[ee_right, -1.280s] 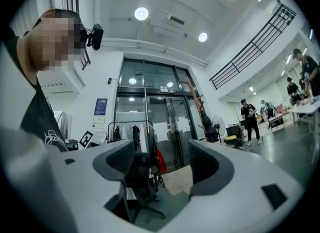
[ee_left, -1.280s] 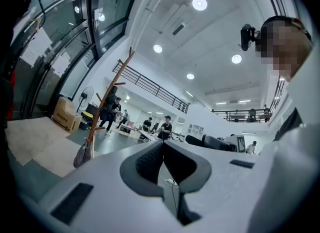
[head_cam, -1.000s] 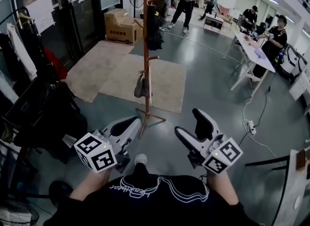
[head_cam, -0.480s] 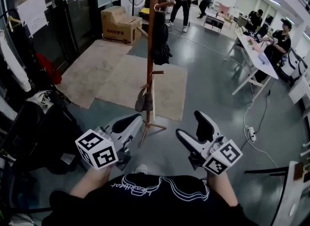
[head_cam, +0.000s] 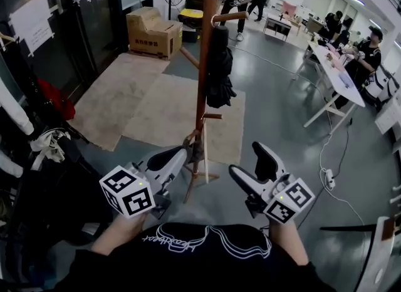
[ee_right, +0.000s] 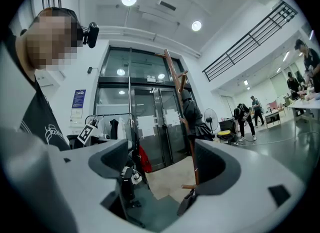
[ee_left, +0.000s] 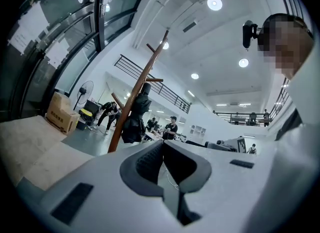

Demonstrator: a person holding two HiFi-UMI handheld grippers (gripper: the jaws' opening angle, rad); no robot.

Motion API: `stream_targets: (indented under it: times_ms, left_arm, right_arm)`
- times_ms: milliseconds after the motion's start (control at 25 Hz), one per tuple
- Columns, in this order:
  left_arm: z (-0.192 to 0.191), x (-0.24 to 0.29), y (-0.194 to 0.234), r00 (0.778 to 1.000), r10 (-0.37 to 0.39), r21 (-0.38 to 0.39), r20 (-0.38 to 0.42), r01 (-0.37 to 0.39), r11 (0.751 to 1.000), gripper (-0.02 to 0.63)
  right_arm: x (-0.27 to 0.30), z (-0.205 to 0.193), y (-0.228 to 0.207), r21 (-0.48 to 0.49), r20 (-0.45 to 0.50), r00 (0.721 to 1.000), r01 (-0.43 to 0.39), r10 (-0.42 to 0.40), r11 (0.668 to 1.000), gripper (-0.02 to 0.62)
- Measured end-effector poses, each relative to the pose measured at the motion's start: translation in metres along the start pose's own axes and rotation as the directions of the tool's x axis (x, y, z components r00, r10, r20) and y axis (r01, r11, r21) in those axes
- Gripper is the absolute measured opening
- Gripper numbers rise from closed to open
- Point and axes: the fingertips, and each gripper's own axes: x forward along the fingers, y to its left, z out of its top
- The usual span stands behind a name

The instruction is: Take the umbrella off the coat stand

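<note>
Nearest the camera, the person's black shirt (head_cam: 200,253) fills the bottom of the head view, with both forearms reaching forward.

Left gripper (head_cam: 180,156): held level, jaws pressed together with nothing between the pads. Its tip lies in line with the lower part of the coat stand (head_cam: 202,90), but no view confirms contact.

Right gripper (head_cam: 246,159): held level, jaws spread wide and just been opening. Nothing is gripped; only floor and the stand further off show through the gap.

Umbrella (ee_right: 186,202): taken to be the small dark folded item hanging tilted from a short low peg on the stand, still on the stand and clear of both grippers. In the right gripper view it shows at the inner edge of one jaw, beyond it.

Higher on the same pole, a black cloth-like bundle (head_cam: 219,71) hangs from an upper peg.

Behind the stand, two pale rugs (head_cam: 156,109) lie on the grey floor. A cardboard box (head_cam: 150,31) stands past them near the glass doors. To the right is a white table (head_cam: 338,74) with people beside it.
</note>
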Motion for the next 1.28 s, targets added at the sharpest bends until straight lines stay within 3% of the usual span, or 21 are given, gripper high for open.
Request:
stream_targets:
  times_ms: [360,720,1280]
  left_arm:
    - [0.006,0.011,0.044,1.000,0.021,-0.008,0.007,-0.021,1.000,0.006]
    - [0.009,0.012,0.067,0.996,0.091,-0.032,0.012,-0.090,0.995,0.005]
    - [0.046,0.025,0.103,0.972,0.219,-0.006,0.086,-0.220,0.976,0.005]
  right_arm:
    - [0.045,0.008,-0.028,-0.025,0.014,1.000,0.001,-0.001,1.000,0.411]
    - [0.079,0.019,-0.056,-0.051,0.006,1.000,-0.022,0.023,0.998,0.409]
    - [0.155,0.039,-0.112,-0.129,-0.029,0.996,-0.086,0.083,0.988,0.396]
